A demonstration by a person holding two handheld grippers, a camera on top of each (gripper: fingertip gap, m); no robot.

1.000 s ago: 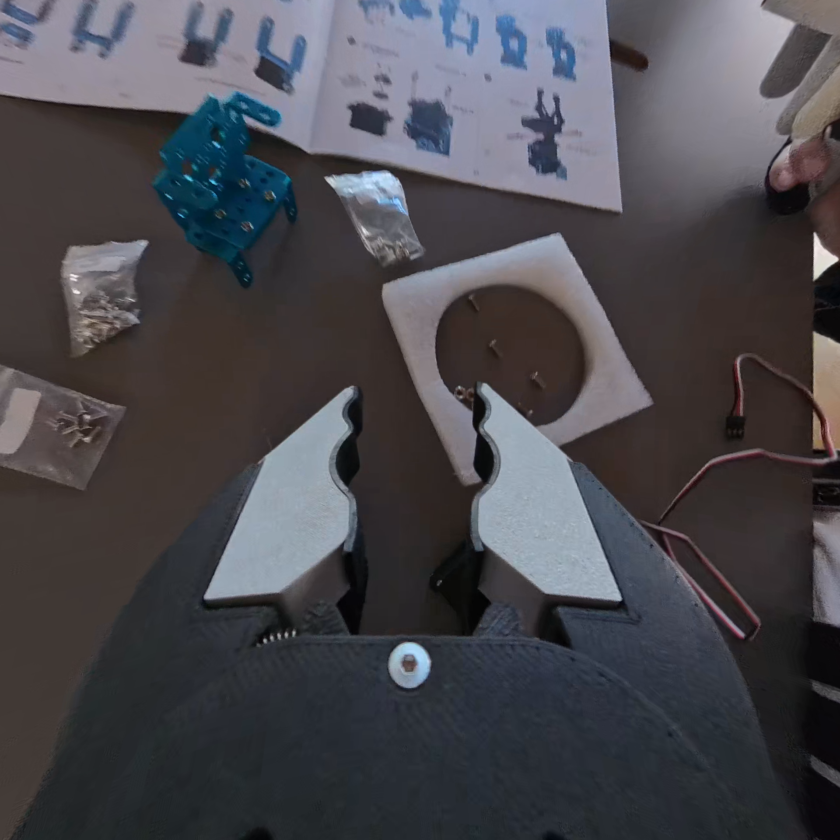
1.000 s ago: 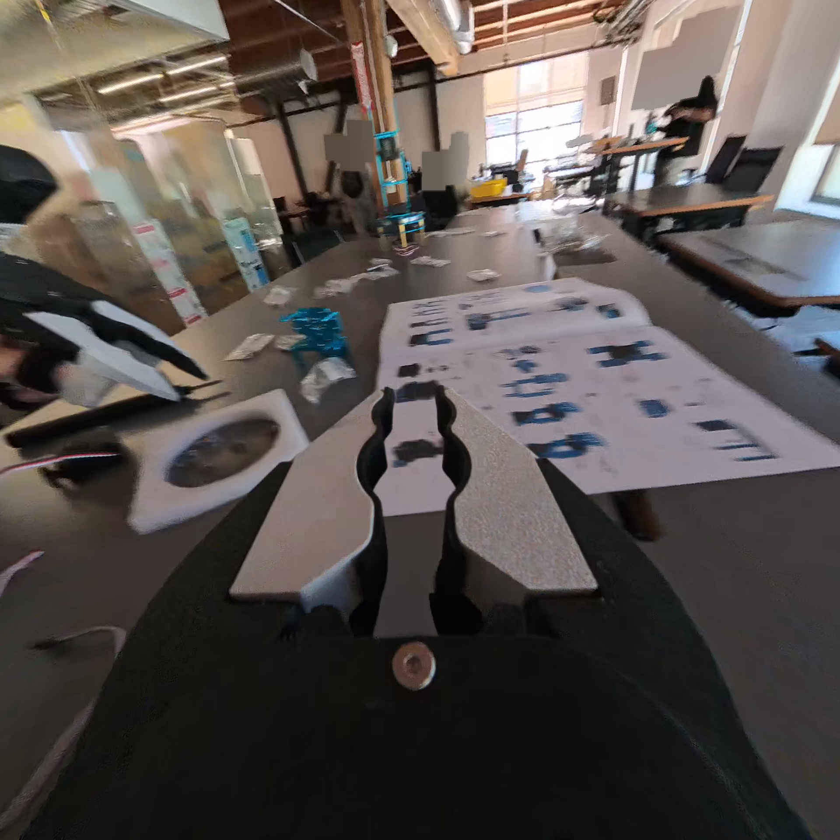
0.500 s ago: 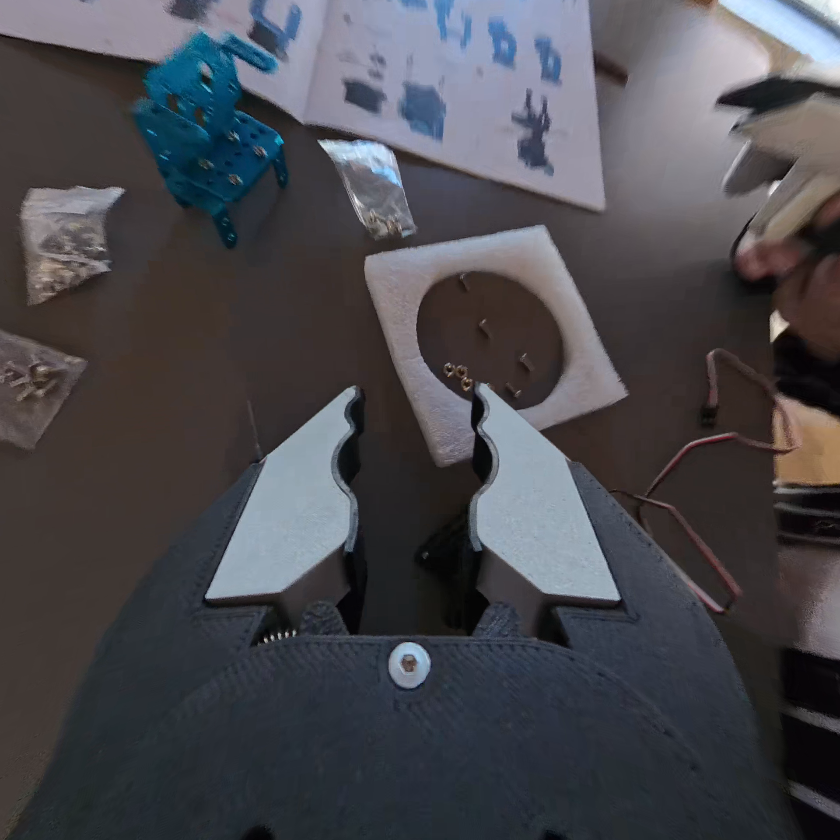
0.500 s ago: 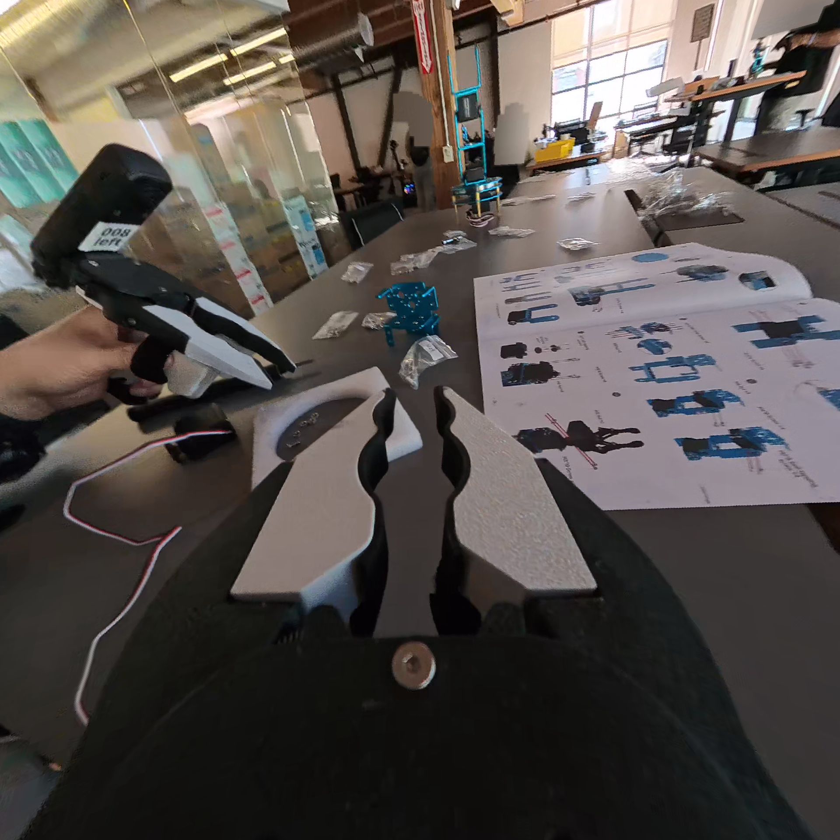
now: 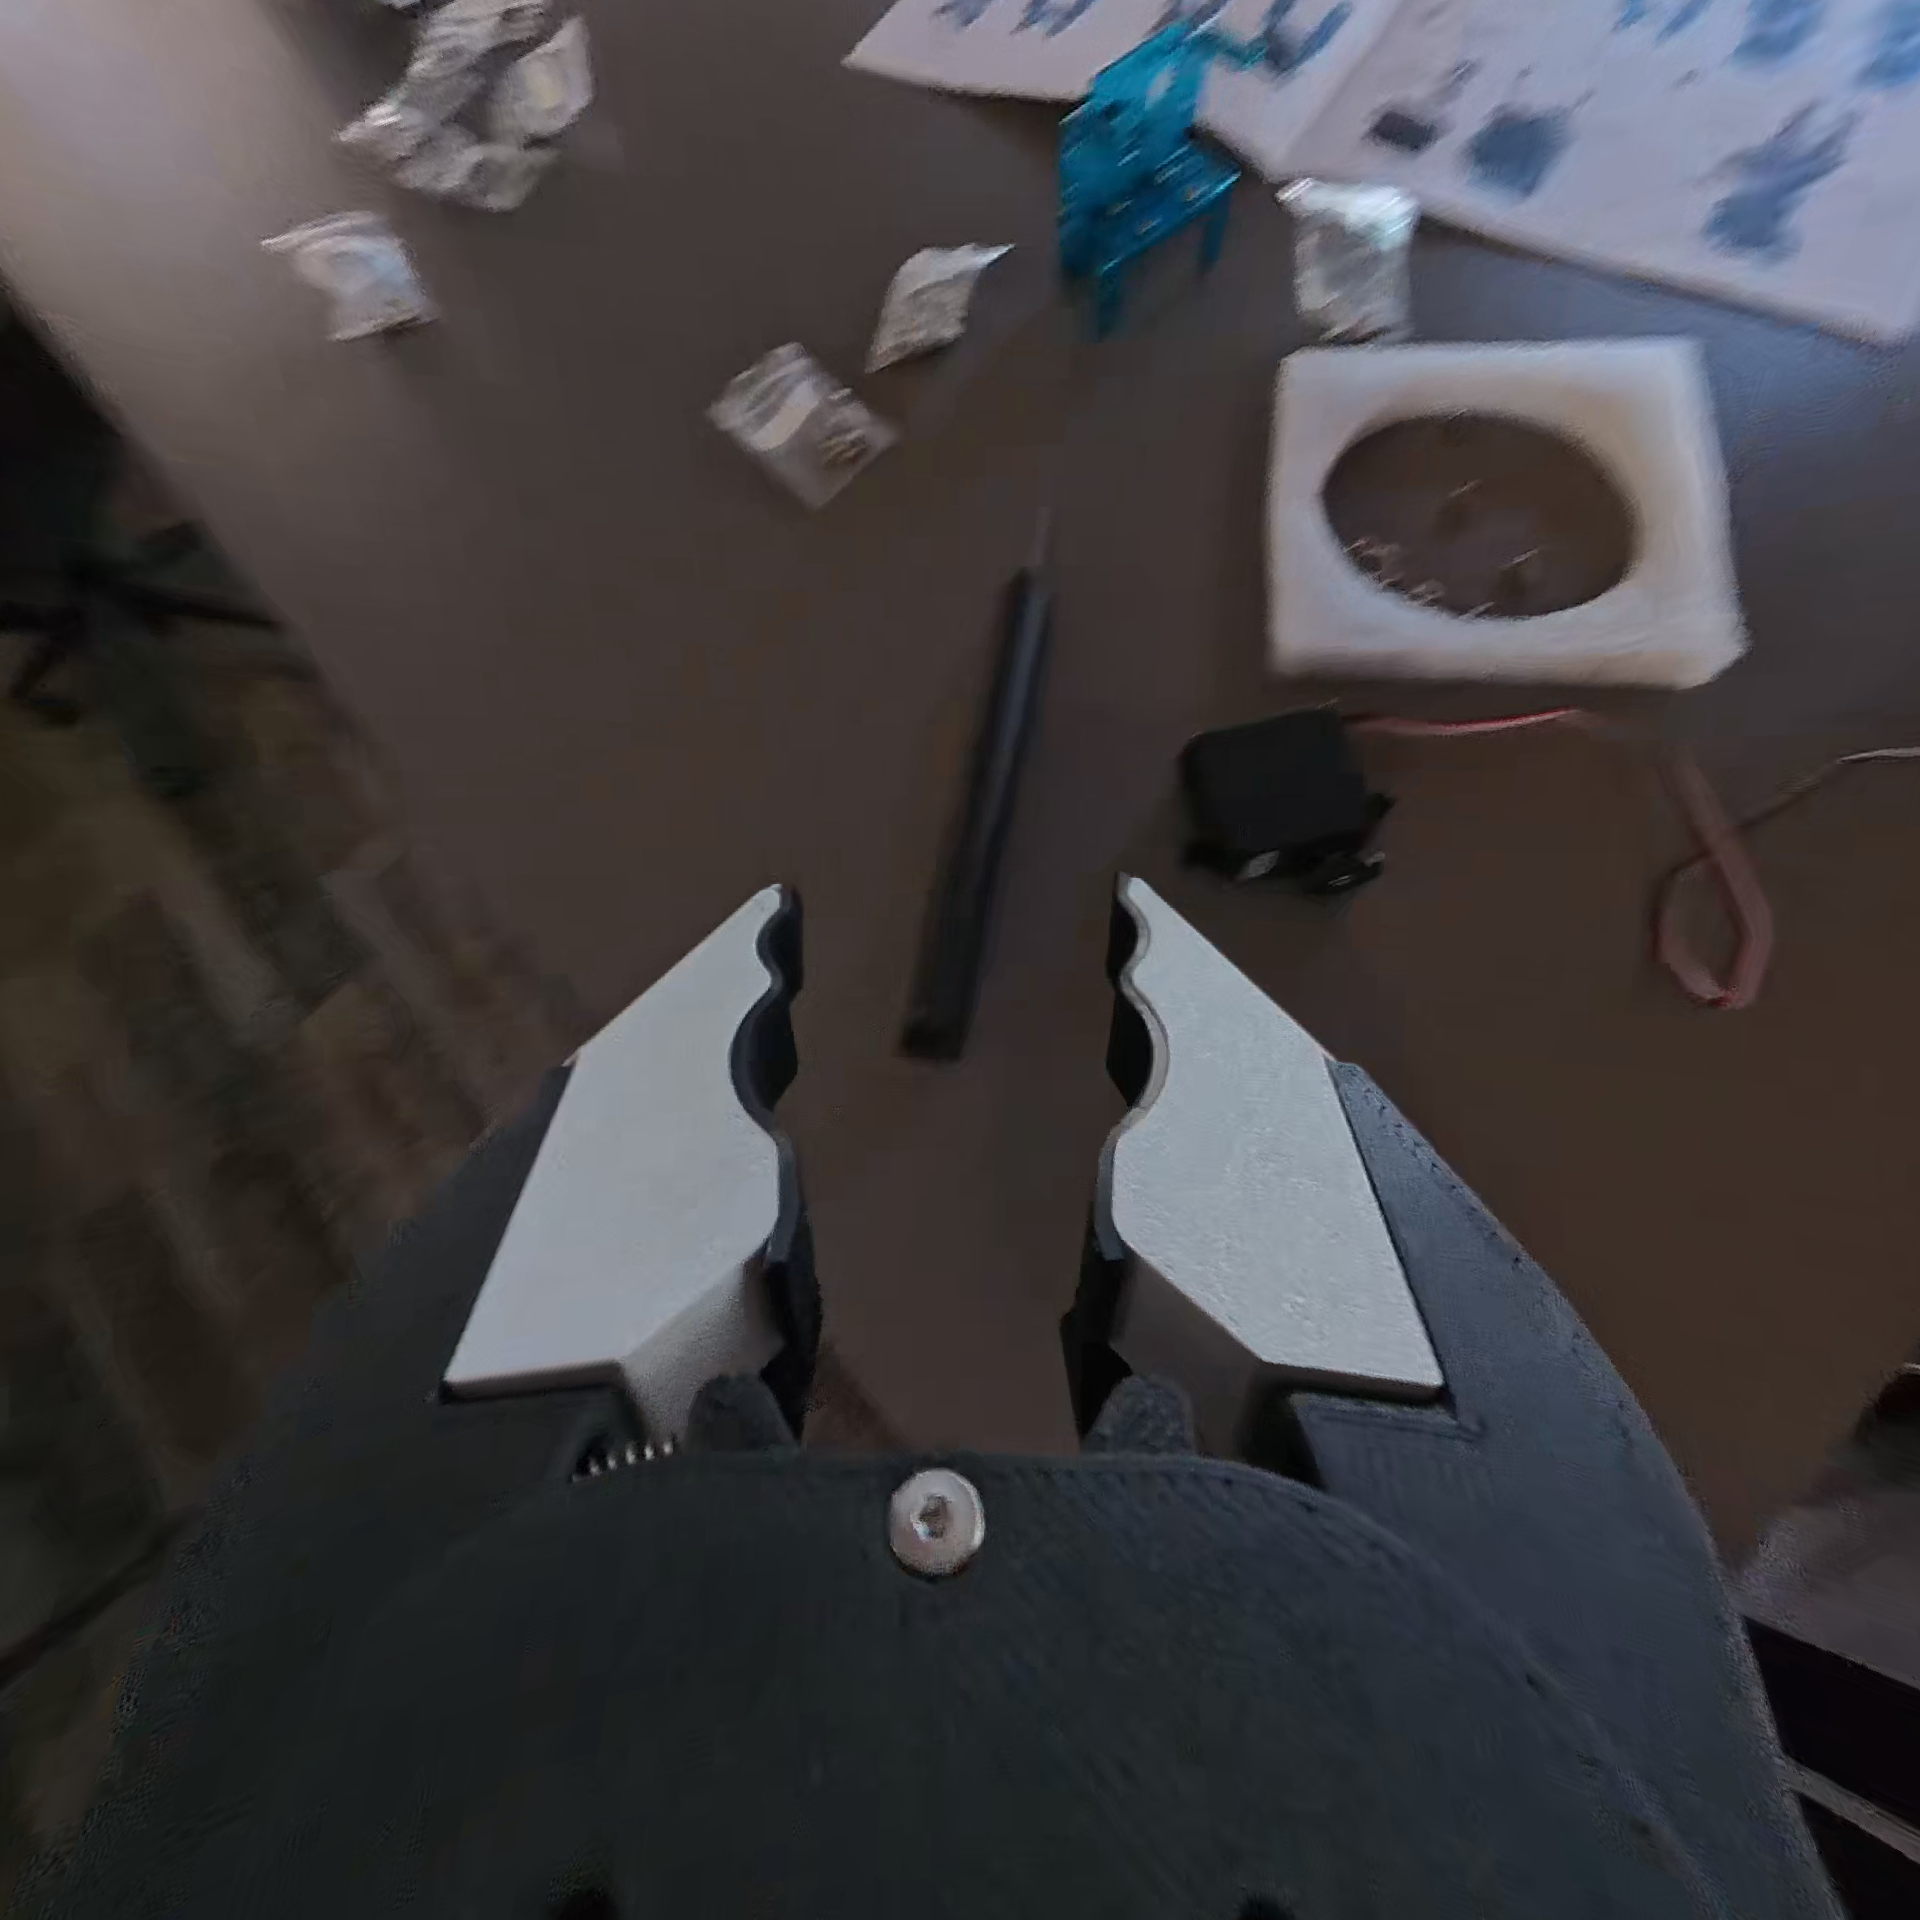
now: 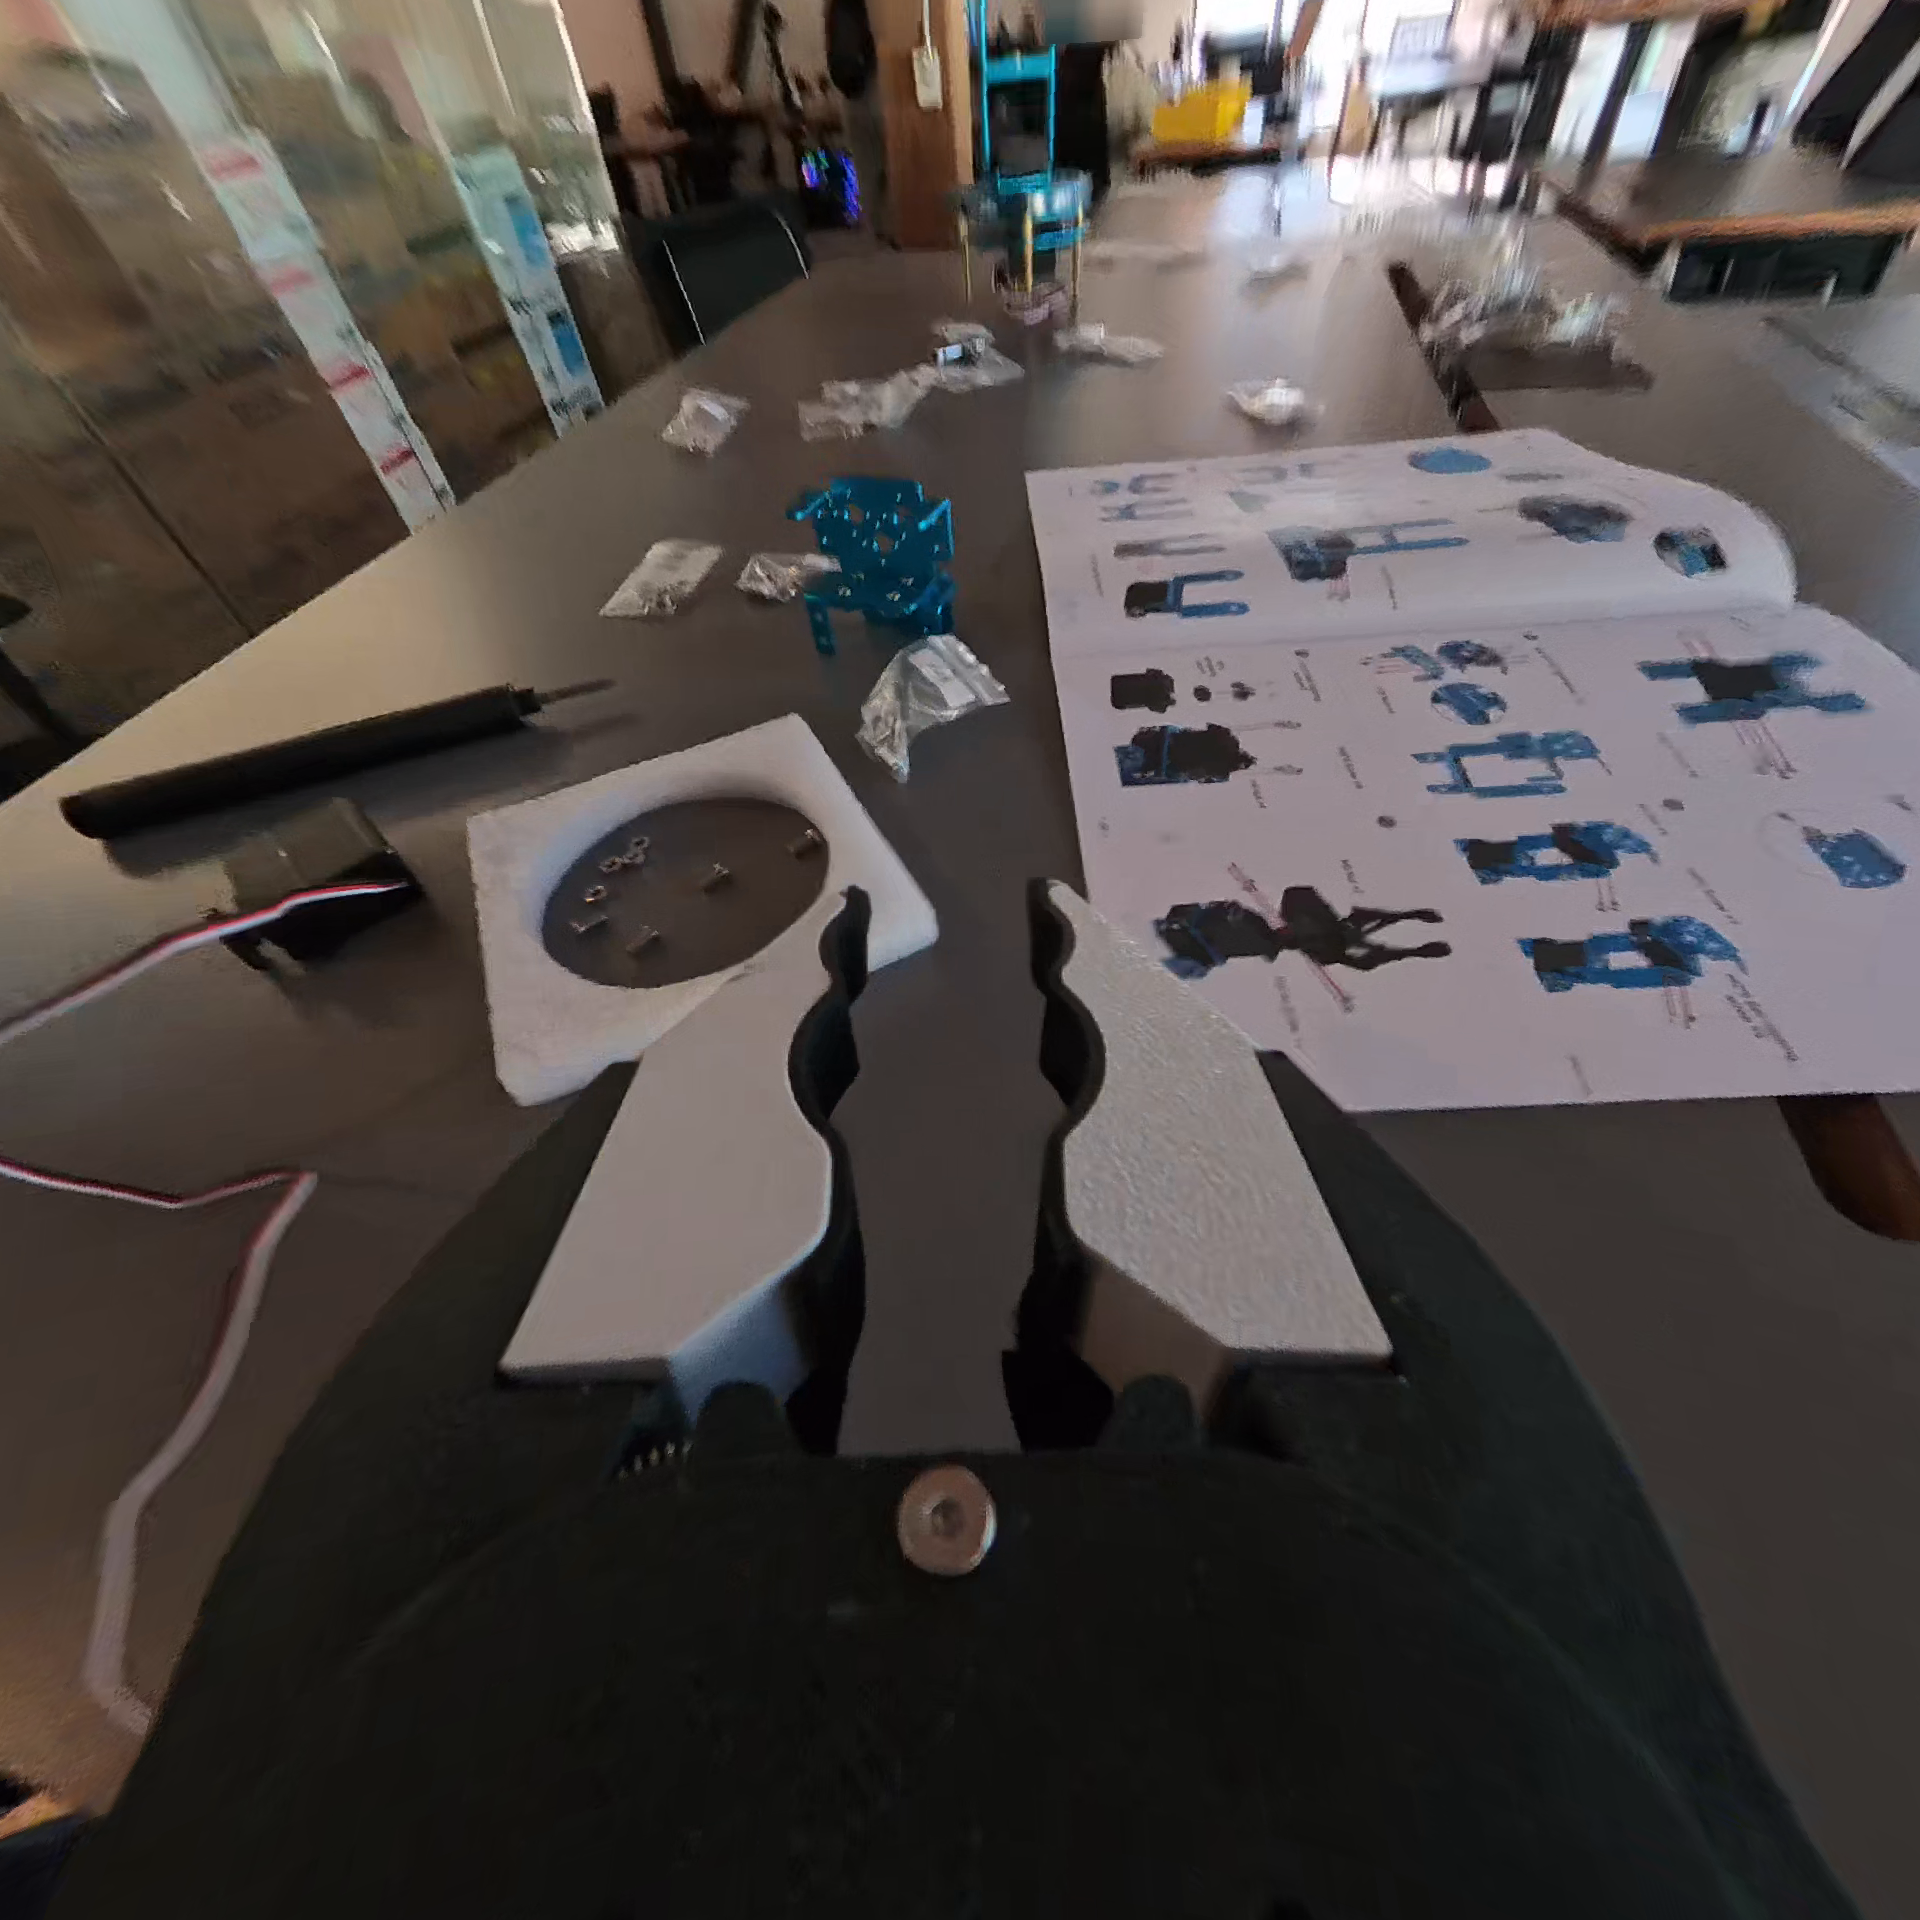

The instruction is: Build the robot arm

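Blur is smearing the left view, so I am only guessing shapes: my left tool is hanging wide and empty, a slim black screwdriver lying just ahead between its tips. My right tool is gaping narrower, empty, white foam square front-left cradling tiny metal fasteners on the worktop.
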